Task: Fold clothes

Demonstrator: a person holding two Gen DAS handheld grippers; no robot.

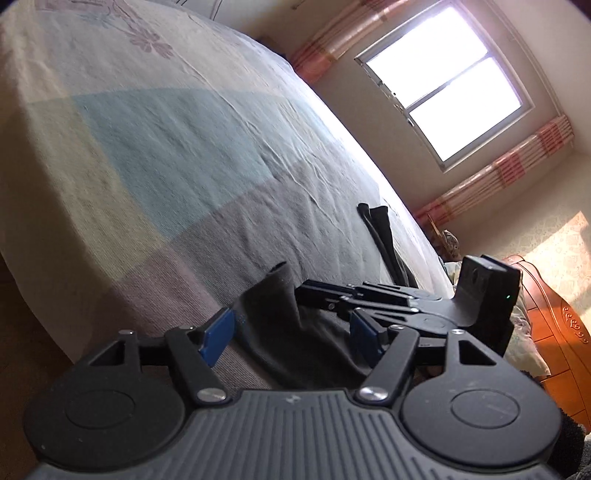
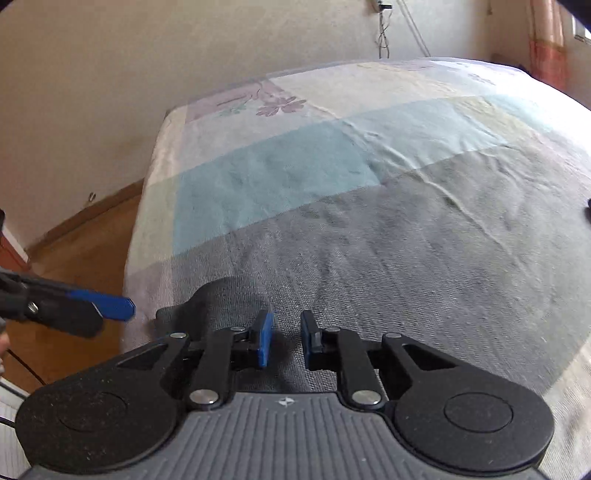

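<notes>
A dark garment (image 1: pixel 280 325) lies crumpled on the grey part of the bed sheet (image 1: pixel 184 147), one corner sticking up. A second dark strip (image 1: pixel 378 225) lies farther back. My left gripper (image 1: pixel 291 336) is open, its blue pads wide apart on either side of the garment without pressing it. My right gripper (image 1: pixel 310 295) lies low over the same cloth, just beyond the left one. In the right wrist view, the right gripper (image 2: pixel 286 339) has a narrow gap between its pads, and only grey sheet (image 2: pixel 369 221) shows there. One blue left pad (image 2: pixel 110 308) reaches in from the left.
The bed's near corner drops to a wooden floor (image 2: pixel 74 240) on the left. A bright window (image 1: pixel 443 85) with striped curtains (image 1: pixel 498 177) is behind the bed. Orange wooden furniture (image 1: pixel 554 332) stands at the right. Cables (image 2: pixel 384 33) hang on the far wall.
</notes>
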